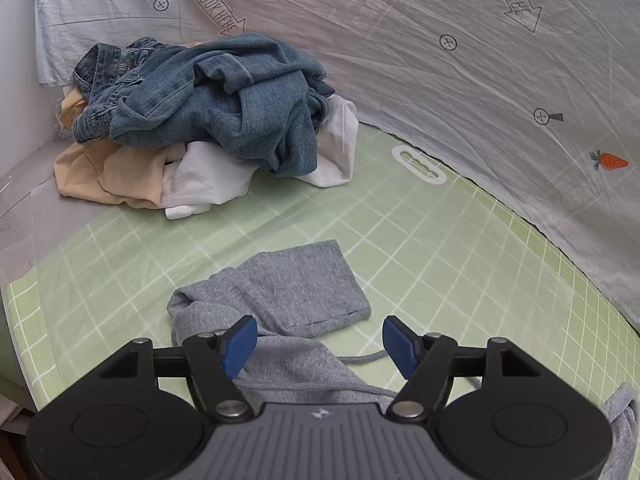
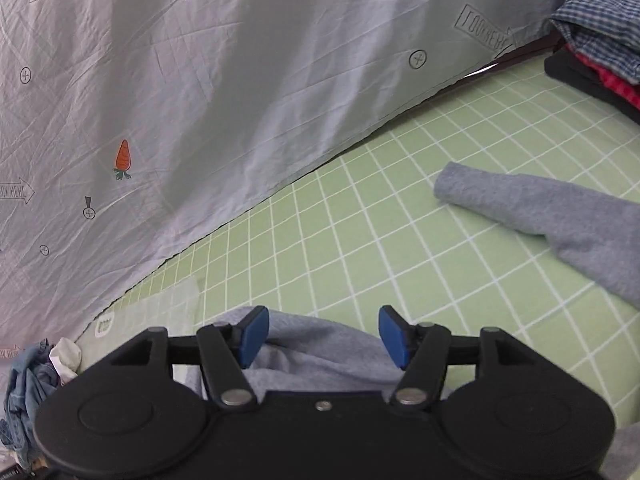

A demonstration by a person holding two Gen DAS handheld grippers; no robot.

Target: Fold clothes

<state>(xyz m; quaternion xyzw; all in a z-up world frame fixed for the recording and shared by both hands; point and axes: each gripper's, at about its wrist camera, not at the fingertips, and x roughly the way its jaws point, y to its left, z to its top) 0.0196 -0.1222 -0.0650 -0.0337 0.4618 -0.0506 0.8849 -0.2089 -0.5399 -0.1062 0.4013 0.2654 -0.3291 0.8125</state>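
A grey sweatshirt [image 1: 280, 288] lies crumpled on the green checked mat [image 1: 460, 248], one sleeve end spread flat and its drawstring [image 1: 362, 358] trailing to the right. My left gripper [image 1: 320, 344] hovers just over it, open, with the blue pads [image 1: 240, 346] wide apart and pressing on nothing. In the right wrist view the other sleeve [image 2: 560, 216] stretches across the mat [image 2: 360, 220] at the right. My right gripper [image 2: 324, 334] stands open over a hump of the same grey cloth [image 2: 320, 354], which sits between the pads without being pinched.
A loose pile of jeans [image 1: 208, 96], beige cloth [image 1: 104, 176] and white cloth [image 1: 208, 180] sits at the mat's far left. A stack with a blue plaid shirt [image 2: 600, 24] lies at the far right. A printed grey sheet [image 1: 440, 60] hangs behind the mat.
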